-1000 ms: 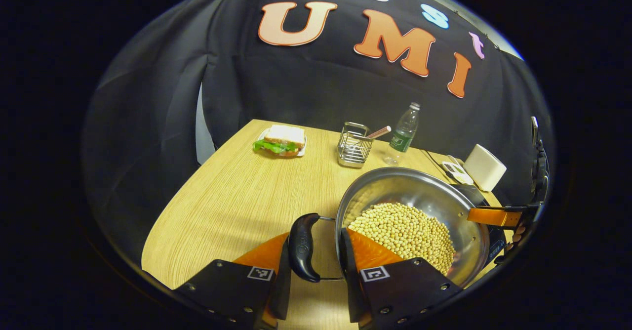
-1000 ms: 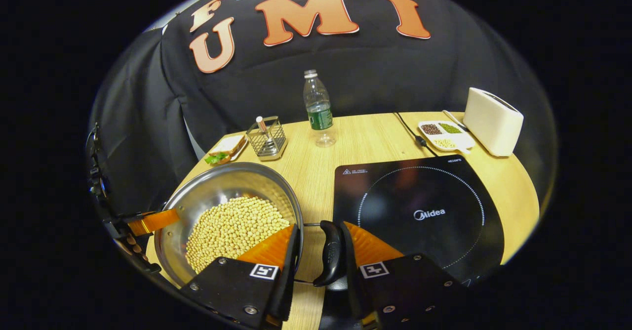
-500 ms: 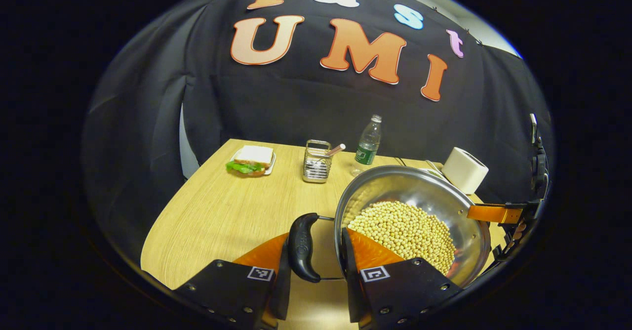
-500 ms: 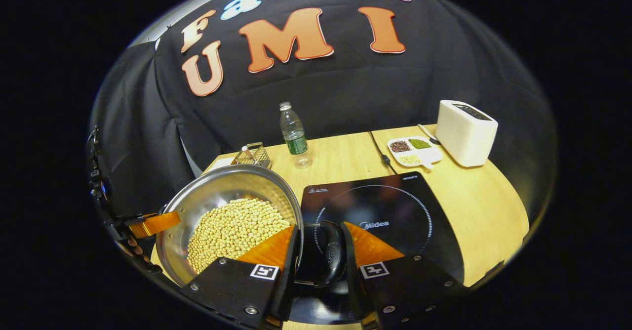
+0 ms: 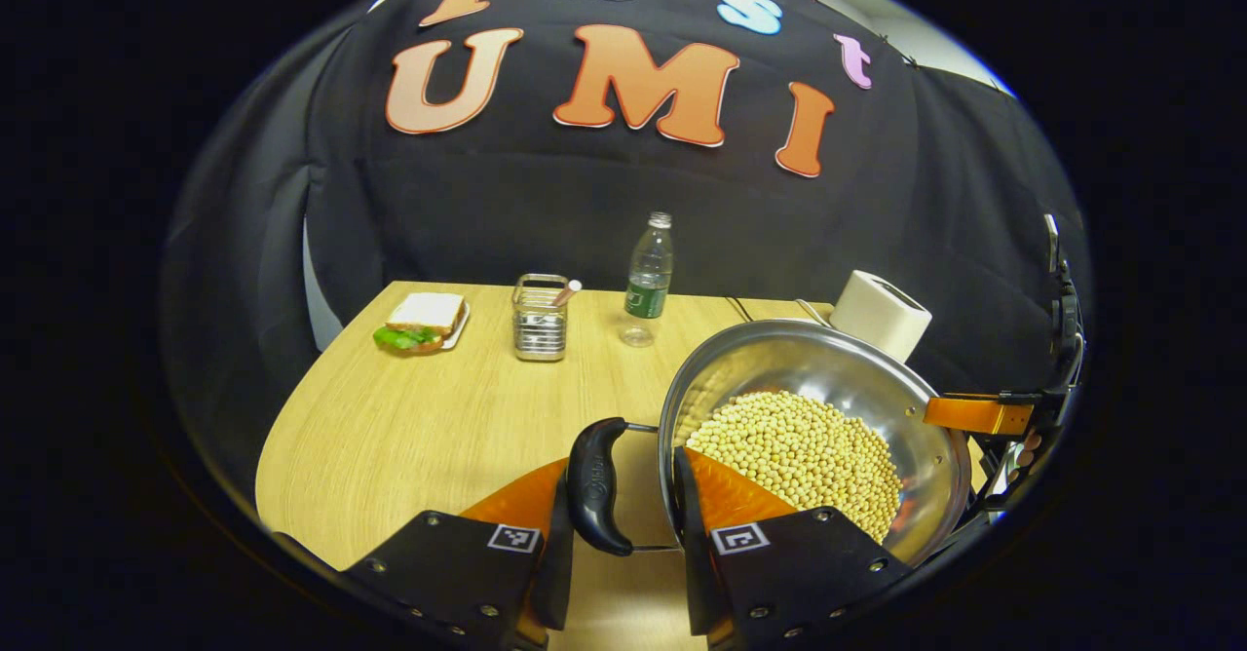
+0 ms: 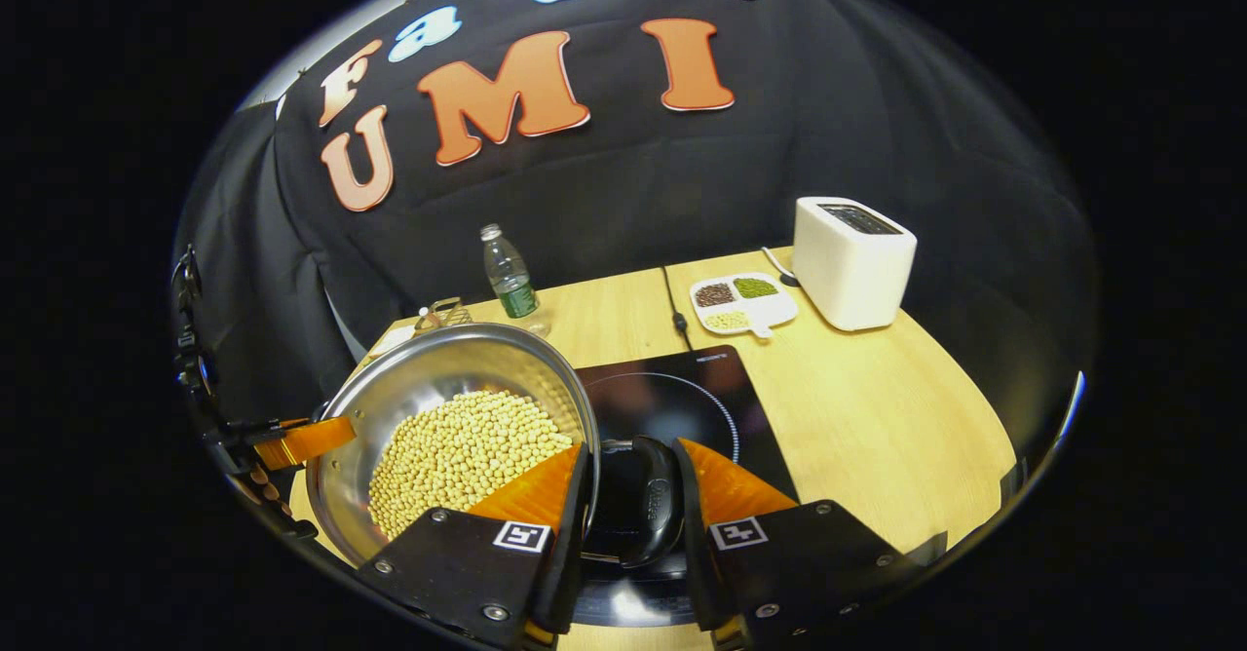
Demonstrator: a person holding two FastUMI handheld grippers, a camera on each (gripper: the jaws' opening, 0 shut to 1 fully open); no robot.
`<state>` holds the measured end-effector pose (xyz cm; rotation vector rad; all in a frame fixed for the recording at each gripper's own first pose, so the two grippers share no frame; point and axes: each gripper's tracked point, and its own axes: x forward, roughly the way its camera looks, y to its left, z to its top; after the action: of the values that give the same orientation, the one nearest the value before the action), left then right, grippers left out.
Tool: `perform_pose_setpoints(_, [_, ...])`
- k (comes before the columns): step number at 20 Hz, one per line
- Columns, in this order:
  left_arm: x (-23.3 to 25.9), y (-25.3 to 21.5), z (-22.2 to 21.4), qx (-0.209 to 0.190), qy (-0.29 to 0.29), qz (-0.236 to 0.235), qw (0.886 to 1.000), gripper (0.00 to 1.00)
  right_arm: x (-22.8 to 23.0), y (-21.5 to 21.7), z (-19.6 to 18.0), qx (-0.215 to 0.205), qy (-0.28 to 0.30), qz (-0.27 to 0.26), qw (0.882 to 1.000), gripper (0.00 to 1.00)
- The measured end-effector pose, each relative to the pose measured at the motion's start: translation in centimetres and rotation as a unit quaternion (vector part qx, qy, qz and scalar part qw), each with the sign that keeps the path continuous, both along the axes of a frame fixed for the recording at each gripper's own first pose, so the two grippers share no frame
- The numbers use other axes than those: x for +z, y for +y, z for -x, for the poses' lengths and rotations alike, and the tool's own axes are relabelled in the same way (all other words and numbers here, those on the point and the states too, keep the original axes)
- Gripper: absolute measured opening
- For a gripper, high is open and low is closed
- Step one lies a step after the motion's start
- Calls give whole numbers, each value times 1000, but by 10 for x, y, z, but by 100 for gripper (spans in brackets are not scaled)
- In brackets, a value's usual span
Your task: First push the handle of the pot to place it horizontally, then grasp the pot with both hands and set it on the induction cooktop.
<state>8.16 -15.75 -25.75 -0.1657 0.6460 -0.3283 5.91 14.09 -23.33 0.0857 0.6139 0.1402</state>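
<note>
A steel pot full of pale soybeans hangs between both grippers. My left gripper is shut on the pot's black left handle, one finger outside the handle and the other at the rim. In the right gripper view my right gripper is shut the same way on the black right handle of the pot. The black induction cooktop lies under that handle and runs beneath the pot's right side. Each view catches the other gripper at the pot's far rim: the right gripper, the left gripper.
On the wooden table stand a sandwich on a plate, a wire caddy and a water bottle along the back. A white toaster, a divided dish of beans and the cooktop's cable sit behind the cooktop.
Both grippers have carried the pot to the right; the cooktop now lies under the right handle instead of beside it. Both grips on the handles are unchanged.
</note>
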Motion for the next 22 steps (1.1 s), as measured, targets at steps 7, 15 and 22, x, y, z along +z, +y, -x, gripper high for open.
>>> perform_pose_setpoints(7, [-5,-62,-1,-32,8,-7,999,49,-4,-53,-9,-25,5,-1,1000,45])
perform_pose_setpoints(15, [-33,-102,-15,-37,30,-14,999,49,-31,-84,-29,-34,29,1,999,46])
perform_pose_setpoints(22, [-54,-116,-21,-27,49,-8,998,49,-40,-95,-39,-35,31,3,999,46])
